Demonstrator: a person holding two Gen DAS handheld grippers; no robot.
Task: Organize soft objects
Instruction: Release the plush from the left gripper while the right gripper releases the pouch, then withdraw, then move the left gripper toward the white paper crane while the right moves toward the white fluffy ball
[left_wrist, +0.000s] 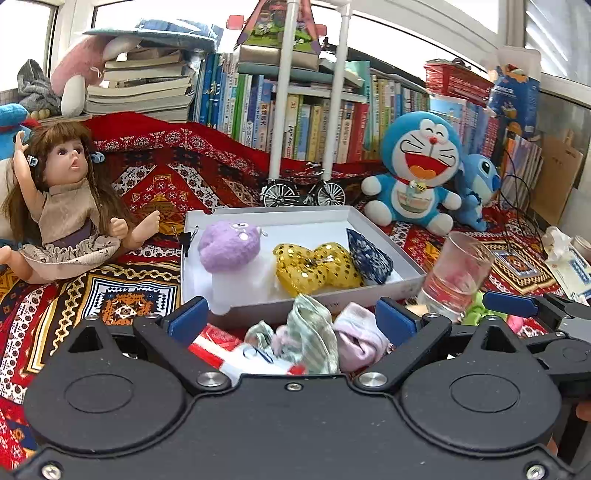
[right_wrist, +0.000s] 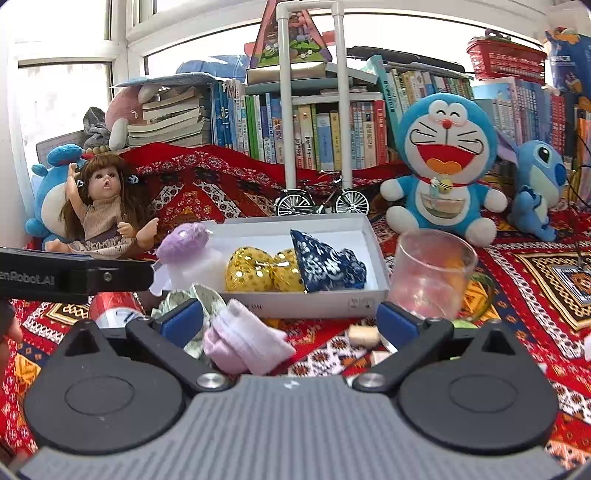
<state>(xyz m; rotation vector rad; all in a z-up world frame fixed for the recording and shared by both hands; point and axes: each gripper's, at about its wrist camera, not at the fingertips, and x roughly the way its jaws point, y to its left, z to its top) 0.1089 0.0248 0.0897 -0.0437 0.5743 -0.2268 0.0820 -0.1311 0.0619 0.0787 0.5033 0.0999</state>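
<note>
A white shallow box (left_wrist: 391, 243) (right_wrist: 376, 240) on the patterned cloth holds a purple plush (left_wrist: 229, 245) (right_wrist: 183, 240), a gold sequined pouch (left_wrist: 317, 269) (right_wrist: 258, 271) and a dark blue patterned pouch (left_wrist: 369, 256) (right_wrist: 325, 266). In front of the box lie a green striped cloth (left_wrist: 310, 332) (right_wrist: 205, 299) and a pink sock (left_wrist: 358, 339) (right_wrist: 247, 341). My left gripper (left_wrist: 291, 317) is open above these two. My right gripper (right_wrist: 291, 321) is open, with the pink sock by its left finger.
A clear glass (left_wrist: 456, 273) (right_wrist: 430, 275) stands right of the box. A doll (left_wrist: 70, 206) (right_wrist: 103, 210) sits at the left, a Doraemon plush (left_wrist: 417, 170) (right_wrist: 443, 166) and a blue Stitch plush (right_wrist: 535, 188) at the right. A toy bicycle (left_wrist: 303, 190) and books stand behind.
</note>
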